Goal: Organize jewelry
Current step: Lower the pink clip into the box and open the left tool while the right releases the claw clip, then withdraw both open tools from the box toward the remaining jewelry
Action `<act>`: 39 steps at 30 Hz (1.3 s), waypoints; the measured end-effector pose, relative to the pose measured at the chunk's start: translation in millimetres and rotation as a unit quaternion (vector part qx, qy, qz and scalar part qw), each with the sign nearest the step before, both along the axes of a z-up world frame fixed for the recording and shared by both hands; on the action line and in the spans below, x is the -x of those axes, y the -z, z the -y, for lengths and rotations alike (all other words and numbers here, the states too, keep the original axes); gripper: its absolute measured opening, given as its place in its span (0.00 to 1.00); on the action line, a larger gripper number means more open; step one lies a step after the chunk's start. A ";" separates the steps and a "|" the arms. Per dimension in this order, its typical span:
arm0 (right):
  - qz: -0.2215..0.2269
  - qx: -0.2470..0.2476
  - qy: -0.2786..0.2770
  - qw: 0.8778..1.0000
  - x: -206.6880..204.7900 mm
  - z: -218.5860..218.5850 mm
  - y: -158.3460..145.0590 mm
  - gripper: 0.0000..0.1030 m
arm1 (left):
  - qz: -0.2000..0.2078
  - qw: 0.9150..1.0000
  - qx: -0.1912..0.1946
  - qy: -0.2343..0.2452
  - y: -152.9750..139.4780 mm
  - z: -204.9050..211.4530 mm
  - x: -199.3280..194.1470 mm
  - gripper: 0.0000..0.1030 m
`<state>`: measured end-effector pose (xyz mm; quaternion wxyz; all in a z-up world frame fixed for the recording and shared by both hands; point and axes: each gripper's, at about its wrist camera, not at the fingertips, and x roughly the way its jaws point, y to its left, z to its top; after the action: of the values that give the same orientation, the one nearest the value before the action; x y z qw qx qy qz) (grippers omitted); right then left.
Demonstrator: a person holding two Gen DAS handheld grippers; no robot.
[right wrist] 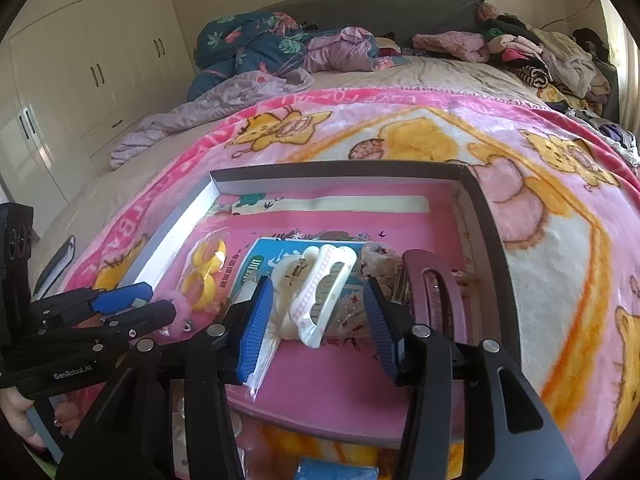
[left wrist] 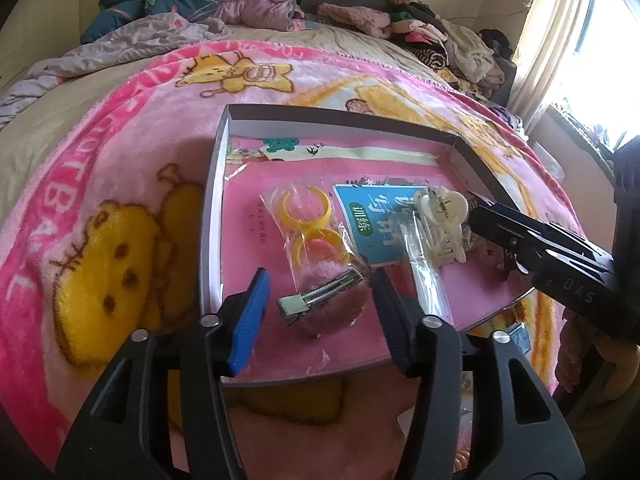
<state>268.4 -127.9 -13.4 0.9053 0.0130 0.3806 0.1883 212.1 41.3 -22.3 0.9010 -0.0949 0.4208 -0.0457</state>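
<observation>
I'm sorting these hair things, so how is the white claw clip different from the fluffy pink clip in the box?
The white claw clip is smooth hard plastic; the fluffy pink clip is a furry ball on a flat metal clip. The white one looks larger. The white one lies between the open right gripper fingers, the pink one between the open left gripper fingers. Both rest untouched inside the box.

The left gripper (left wrist: 316, 304) hung with jaws apart around a metal hair clip (left wrist: 320, 294) on a pink pompom (left wrist: 332, 312), inside the box lid (left wrist: 212, 216), near yellow rings (left wrist: 308, 220).
</observation>
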 end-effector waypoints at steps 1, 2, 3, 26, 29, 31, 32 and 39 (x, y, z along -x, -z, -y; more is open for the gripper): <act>0.001 0.000 0.001 1.000 1.6 1.2 -1.4 0.46 | 0.001 1.000 0.000 -0.001 -1.4 -0.4 1.9 0.44; 0.002 0.000 0.002 1.000 2.8 2.0 -2.7 0.48 | 0.003 1.000 0.001 -0.002 -2.9 -0.6 3.6 0.46; 0.004 -0.001 0.004 1.000 5.0 3.3 -4.5 0.51 | 0.004 1.000 0.002 -0.003 -4.3 -1.6 5.3 0.49; 0.050 -0.004 0.021 0.999 59.0 23.0 -44.2 0.76 | 0.042 0.999 0.012 -0.029 -46.1 -14.4 51.3 0.86; 0.053 -0.003 0.023 0.998 64.4 24.1 -47.1 0.79 | 0.045 0.998 0.014 -0.030 -49.8 -14.8 56.0 0.89; 0.055 -0.005 0.024 0.998 68.8 24.7 -48.8 0.79 | 0.046 0.998 0.012 -0.029 -51.4 -14.6 59.1 0.89; 0.055 -0.005 0.025 0.998 70.2 25.0 -49.7 0.80 | 0.047 0.998 0.009 -0.029 -52.2 -14.0 60.4 0.89; 0.058 -0.008 0.027 0.998 82.5 27.7 -53.0 0.83 | 0.045 0.999 0.002 -0.026 -54.0 -12.0 71.1 0.89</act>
<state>186.0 -155.6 39.6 0.9304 0.0198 0.3254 0.1677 141.0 53.3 31.7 0.9198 -0.1057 0.3769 -0.0278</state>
